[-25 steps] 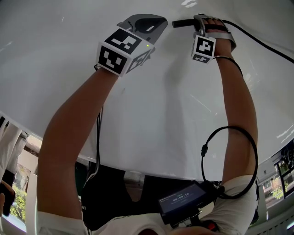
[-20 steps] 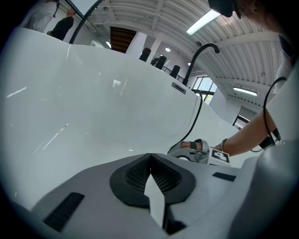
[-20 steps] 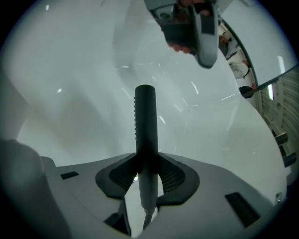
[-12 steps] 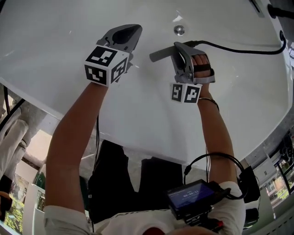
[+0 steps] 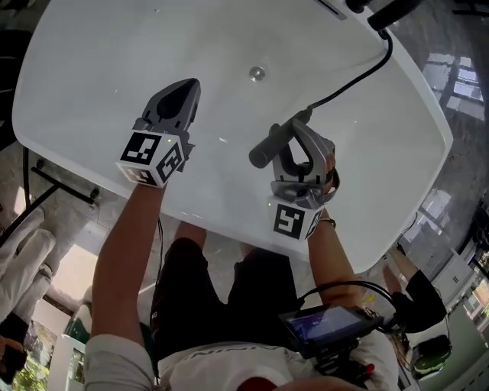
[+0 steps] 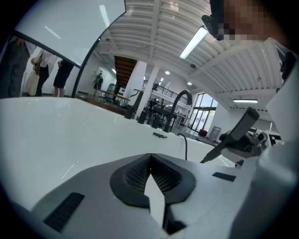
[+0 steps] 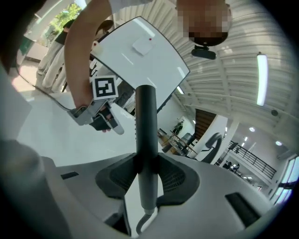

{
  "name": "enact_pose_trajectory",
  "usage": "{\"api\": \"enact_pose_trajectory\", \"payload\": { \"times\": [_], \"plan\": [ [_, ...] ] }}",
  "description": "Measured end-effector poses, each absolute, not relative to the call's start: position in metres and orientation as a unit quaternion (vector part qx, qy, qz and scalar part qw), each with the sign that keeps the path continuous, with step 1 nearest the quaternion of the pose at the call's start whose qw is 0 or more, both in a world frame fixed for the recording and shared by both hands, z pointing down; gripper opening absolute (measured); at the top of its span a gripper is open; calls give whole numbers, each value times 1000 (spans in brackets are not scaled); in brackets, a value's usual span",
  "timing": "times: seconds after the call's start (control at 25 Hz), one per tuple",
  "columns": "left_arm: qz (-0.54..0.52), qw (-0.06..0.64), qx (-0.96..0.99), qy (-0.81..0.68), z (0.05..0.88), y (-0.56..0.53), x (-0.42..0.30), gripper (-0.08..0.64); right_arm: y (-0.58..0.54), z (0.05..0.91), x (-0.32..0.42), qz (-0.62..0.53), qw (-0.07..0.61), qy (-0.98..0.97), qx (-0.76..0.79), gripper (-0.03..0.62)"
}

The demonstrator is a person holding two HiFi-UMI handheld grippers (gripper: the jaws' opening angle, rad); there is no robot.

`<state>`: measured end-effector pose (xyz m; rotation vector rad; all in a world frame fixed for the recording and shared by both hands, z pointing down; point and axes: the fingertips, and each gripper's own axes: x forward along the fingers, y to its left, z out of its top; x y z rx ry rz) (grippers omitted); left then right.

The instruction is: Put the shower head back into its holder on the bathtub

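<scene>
The dark grey, stick-shaped shower head (image 5: 263, 151) is up in the air over the middle of the big white bathtub (image 5: 114, 61). It does not touch the tub. The right gripper (image 5: 294, 141) has it. The two jaws squeeze the stick from both sides, near the end where the thin black hose (image 5: 359, 72) comes out.

In the head view the stick lies on a slant. Its free end points down and to the left. Its hose end points up and to the right. It sits crosswise in the jaws, not in line with them.

The hose runs away to the far right corner of the tub, up to some dark fittings (image 5: 386, 14) on the edge there. I think the holder is at that spot, but I cannot see it well. So the shower head likely has to go up and to the right, well away from where it is now.

The right gripper is the nearer one to that corner. The left gripper (image 5: 183, 90) is on the other side of the small round metal drain hole (image 5: 257, 73). Its jaws are pressed together with nothing in them.
</scene>
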<state>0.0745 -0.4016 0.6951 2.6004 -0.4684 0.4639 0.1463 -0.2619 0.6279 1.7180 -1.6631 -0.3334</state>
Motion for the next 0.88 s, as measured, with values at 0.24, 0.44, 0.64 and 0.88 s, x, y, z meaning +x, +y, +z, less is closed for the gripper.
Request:
{"api": "enact_pose_trajectory", "payload": {
  "times": [0.24,0.44,0.64,0.88],
  "plan": [
    [142,202,961,-126,582,-318,133,17,-200,470,198,-145,269,-607,734,141],
    [122,212,965,-93,535,-272,159,17,-163,359,238,-175,192,-566,783,141],
    [121,199,970,-74,510,-246,173,17,-134,270,271,-228,137,-531,805,141],
    [107,191,974,-65,477,-246,197,17,-122,215,314,-271,100,-501,816,140]
  ]
}}
